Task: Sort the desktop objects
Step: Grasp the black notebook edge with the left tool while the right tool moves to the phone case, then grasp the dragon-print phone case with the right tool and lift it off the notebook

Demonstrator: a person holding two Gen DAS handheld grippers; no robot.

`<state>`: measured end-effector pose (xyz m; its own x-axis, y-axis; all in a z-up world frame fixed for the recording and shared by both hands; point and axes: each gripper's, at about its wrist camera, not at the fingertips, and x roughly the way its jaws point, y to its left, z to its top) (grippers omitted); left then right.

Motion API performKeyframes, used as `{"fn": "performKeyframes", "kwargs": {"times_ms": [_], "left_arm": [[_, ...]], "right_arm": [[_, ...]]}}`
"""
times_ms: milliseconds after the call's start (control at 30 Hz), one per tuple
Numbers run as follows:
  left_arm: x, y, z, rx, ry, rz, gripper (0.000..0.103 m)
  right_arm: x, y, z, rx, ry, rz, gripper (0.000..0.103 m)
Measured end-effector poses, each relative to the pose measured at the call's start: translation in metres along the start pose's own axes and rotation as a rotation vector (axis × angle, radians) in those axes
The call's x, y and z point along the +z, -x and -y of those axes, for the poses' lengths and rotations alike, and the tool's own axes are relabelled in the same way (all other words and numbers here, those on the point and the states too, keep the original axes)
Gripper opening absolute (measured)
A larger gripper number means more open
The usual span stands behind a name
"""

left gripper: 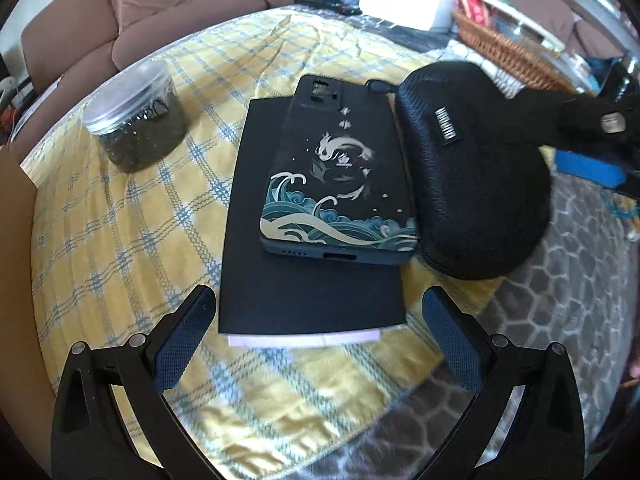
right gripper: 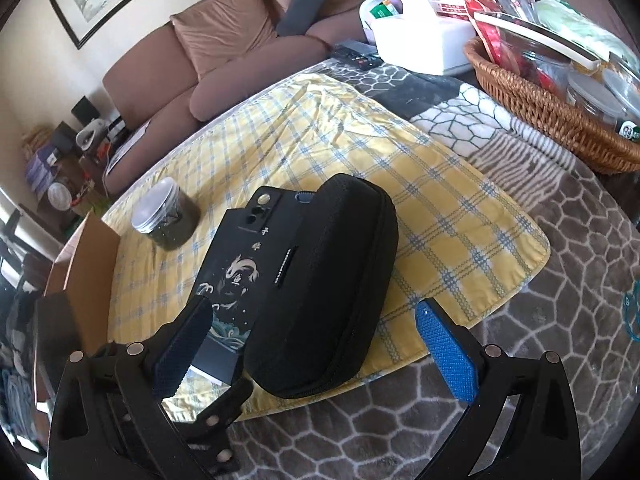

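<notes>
Worktop: low table under a grey honeycomb-pattern cover (right gripper: 540,360), overlaid by a yellow cloth checked in blue and white (left gripper: 120,248); it fills the centre of both views.
Cardboard box: open brown carton (right gripper: 86,264) at the left edge of the right wrist view, touching the cloth's left border; a likely sorting destination, though that is a judgement.
Wicker basket: woven brown basket (right gripper: 532,92), upper right, packed with packets and jars; well apart from the working group.
Black case: oval zip case in textured black fabric with a small label (right gripper: 328,292), centre of the right wrist view, lying on the cloth just beside the phone's right edge.
Notebook: flat black-covered notebook with pale page edges (left gripper: 308,296), lower centre of the left wrist view, lying flat under the phone.
Phone: dark case printed with waves and white fish (left gripper: 340,172), resting on the notebook's upper half, camera end pointing away.
Jar: clear plastic screw-top jar of dark green leaves (left gripper: 136,124), upper left, upright, apart from the stack.
Right gripper: (right gripper: 316,344) spread wide, grasping nothing; its fingers straddle the near end of the black case, the left one (right gripper: 188,340) in front of the phone's lower corner.
Left gripper: (left gripper: 312,336) spread wide, grasping nothing; it hovers before the notebook's near edge.
Step in hand: approach to a first pick; the black case appears to be the right gripper's target.
Next move calls for: advancing until the fingers flank the case's sides, then closing without nudging the phone off the notebook.
</notes>
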<state>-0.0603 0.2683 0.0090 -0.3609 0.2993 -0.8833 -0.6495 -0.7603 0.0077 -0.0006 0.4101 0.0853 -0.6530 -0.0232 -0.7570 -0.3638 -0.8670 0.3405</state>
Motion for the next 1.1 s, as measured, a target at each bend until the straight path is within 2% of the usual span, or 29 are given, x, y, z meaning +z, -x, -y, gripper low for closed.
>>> {"fn": "performKeyframes", "kwargs": {"times_ms": [133,233,467,600,700,833,967,1100], "left_arm": [[0.001,-0.003,-0.002,-0.005,0.011,0.024,0.101],[0.001,0.001,-0.002,-0.028,-0.006,0.039,0.088],[-0.006,0.007,-0.009,-0.049,-0.007,0.036,0.087],[-0.018,0.017,-0.025,-0.048,0.022,0.035,0.087],[-0.035,0.026,-0.045,-0.048,0.067,0.037,0.087],[-0.057,0.039,-0.067,-0.04,0.117,0.045,0.087],[-0.07,0.047,-0.073,-0.032,0.144,0.051,0.087],[-0.083,0.054,-0.077,-0.034,0.165,0.069,0.087]], "right_arm": [[0.0,0.001,0.002,0.003,-0.001,0.005,0.103],[0.001,0.002,0.0,0.011,0.004,0.004,0.103],[0.002,0.005,-0.014,0.037,0.02,0.014,0.102],[0.002,0.006,-0.025,0.072,0.041,0.013,0.102],[-0.001,0.003,-0.043,0.131,0.065,-0.019,0.103],[-0.005,0.006,-0.073,0.171,0.12,-0.014,0.102],[-0.007,0.007,-0.107,0.197,0.176,-0.011,0.102],[-0.012,-0.016,-0.138,0.201,0.217,-0.089,0.102]]}}
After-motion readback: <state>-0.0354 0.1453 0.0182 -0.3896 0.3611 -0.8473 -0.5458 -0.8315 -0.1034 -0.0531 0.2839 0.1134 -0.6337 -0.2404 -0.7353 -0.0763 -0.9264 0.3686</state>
